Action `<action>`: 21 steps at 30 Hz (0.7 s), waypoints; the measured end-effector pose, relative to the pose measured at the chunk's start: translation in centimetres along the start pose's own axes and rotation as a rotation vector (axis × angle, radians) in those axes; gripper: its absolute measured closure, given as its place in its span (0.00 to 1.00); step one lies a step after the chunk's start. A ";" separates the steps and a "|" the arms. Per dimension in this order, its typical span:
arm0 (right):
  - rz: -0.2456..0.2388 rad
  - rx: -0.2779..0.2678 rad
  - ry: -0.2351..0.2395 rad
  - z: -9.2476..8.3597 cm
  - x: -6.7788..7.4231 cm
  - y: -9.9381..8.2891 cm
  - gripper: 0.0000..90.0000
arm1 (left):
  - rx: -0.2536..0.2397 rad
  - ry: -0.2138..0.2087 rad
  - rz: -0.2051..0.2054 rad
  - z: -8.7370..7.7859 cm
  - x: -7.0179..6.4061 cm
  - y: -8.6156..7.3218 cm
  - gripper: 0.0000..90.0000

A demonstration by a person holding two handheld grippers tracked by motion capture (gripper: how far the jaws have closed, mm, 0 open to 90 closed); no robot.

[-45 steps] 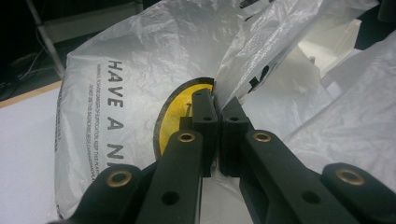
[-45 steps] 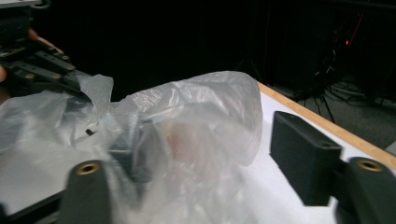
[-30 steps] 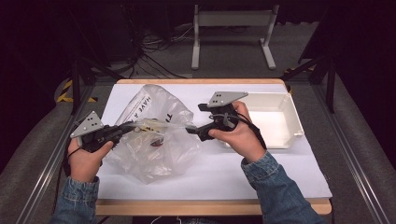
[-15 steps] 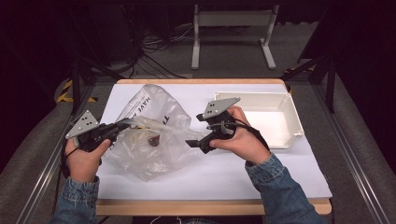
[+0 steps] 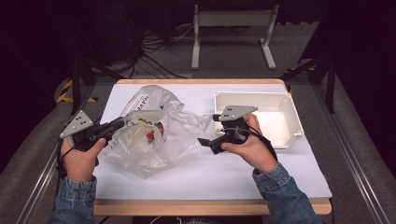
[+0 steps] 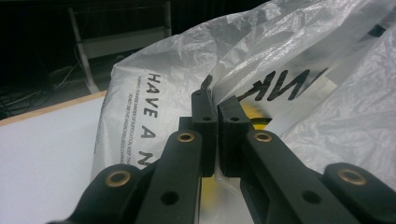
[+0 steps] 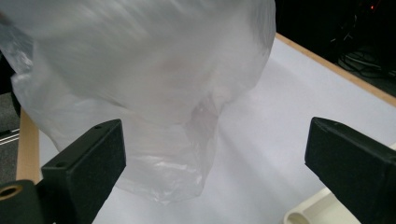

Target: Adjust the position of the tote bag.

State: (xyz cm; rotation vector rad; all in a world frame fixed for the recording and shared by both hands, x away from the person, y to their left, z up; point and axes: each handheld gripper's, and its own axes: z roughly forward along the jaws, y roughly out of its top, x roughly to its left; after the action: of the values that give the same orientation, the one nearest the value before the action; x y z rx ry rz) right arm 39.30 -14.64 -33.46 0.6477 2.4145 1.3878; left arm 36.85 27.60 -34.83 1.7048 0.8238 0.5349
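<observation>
- My left gripper (image 5: 122,123) has its jaws pressed together on a fold of the clear, crinkled plastic bag with black lettering (image 5: 149,135); in the left gripper view the film runs between the two pads (image 6: 204,122) and the gap is all but gone.
- The pinched fold is the bag's upper edge, directly ahead of my left jaws; the rest of the bag spreads out beyond them and to their right, resting on the white table sheet (image 5: 210,177).
- Inside the bag, just past my left jaws, lies a small red and dark item (image 5: 156,133); I cannot tell what it is. A yellow patch shows through the film right behind my left pads.
- My right gripper (image 5: 205,141) has its jaws wide apart, having just been opening; nothing sits between them and the pads press on nothing.
- The bag's loose right-hand edge hangs ahead of my right jaws, nearer the left one, apart from both.
- The white rectangular plastic tray (image 5: 289,121) stands just behind my right gripper, its rim showing beside my right jaw in the right gripper view.
</observation>
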 end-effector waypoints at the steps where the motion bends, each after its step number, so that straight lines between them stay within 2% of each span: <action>1: 0.005 0.012 -0.003 0.4 0.0 -0.4 0.06 | 0.000 0.000 0.000 0.0 0.0 0.0 0.97; 5: 0.016 0.048 -0.007 2.2 0.1 -1.3 0.09 | 0.002 0.003 -0.006 -0.1 0.2 -0.2 0.96; 9: 0.021 0.086 -0.041 3.6 0.2 -1.7 0.14 | 0.002 -0.001 -0.009 -0.2 0.2 -0.4 0.96; 13: 0.023 0.118 -0.048 5.2 0.4 -2.2 0.26 | -0.001 -0.013 -0.005 -0.2 0.1 -0.5 0.95; 16: 0.008 0.132 -0.049 6.0 0.6 -2.4 0.44 | 0.007 -0.021 0.001 0.0 0.0 -0.6 0.95; 18: 0.012 0.146 -0.031 6.4 0.5 -2.5 0.59 | 0.006 -0.027 0.008 0.1 0.0 -0.6 0.95; 21: 0.047 0.161 0.039 6.7 0.4 -2.7 0.93 | 0.007 -0.039 0.015 0.1 -0.2 -0.5 0.94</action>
State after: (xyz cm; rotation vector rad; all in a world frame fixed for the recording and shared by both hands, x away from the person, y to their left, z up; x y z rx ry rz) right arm 41.37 -10.68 -39.10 0.7271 2.5769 1.2427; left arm 36.69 27.48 -35.35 1.7241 0.7864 0.5081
